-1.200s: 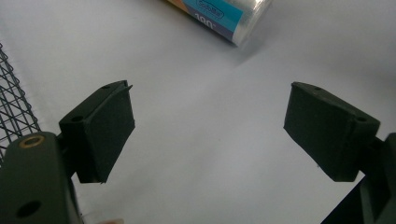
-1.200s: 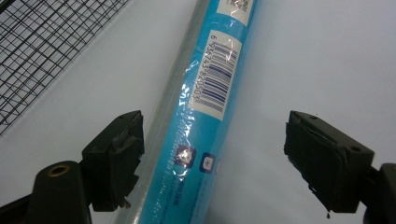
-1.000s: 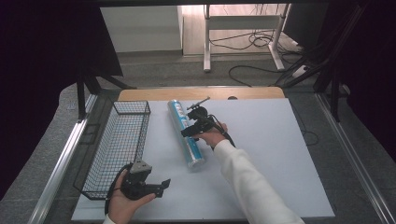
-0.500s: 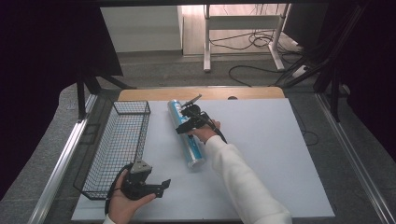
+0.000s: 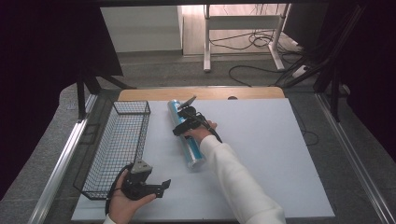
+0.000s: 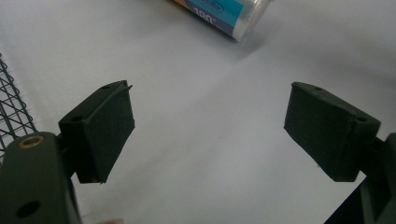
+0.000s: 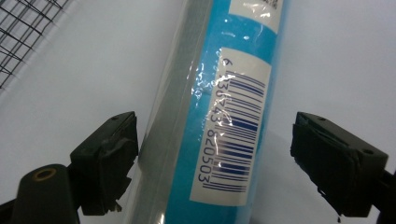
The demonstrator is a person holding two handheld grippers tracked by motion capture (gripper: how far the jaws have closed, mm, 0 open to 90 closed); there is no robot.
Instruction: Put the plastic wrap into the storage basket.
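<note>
High view: the long blue plastic-wrapped tube [image 5: 187, 140] lies flat on the white surface [image 5: 261, 154], just beside the black wire-mesh basket [image 5: 119, 144] and roughly parallel to its long side. The right tool [image 5: 184, 114] sits over the far half of the tube, on the side away from the basket. Compared with a second ago, it has slid along the tube toward its far end and dropped lower over it. The left tool [image 5: 161, 185] rests low near the basket's near corner, well apart from the tube, and has not shifted.

Left gripper view: the left tool's [image 6: 208, 126] two black jaws stand wide apart with only bare white surface between them. The tube's clear-capped near end [image 6: 233, 16] shows beyond them, and a strip of the basket's mesh [image 6: 11, 116] sits at the frame's left edge.

Right gripper view: the right tool [image 7: 215, 154] straddles the tube [image 7: 224, 140], with its barcode label directly between the jaws. The jaws have just been opening. The one on the basket side sits at or just beside the clear wrap, and contact there cannot be told; the other stands clear, with white surface visible in the gap. The pads are not pressing, so the tube is not gripped.

Judged from this, the right tool has widened to fit the tube's girth and is lined up to close on it. The likely aim is to lift the tube toward the basket, whose mesh [image 7: 23, 32] shows at the upper left.
</note>
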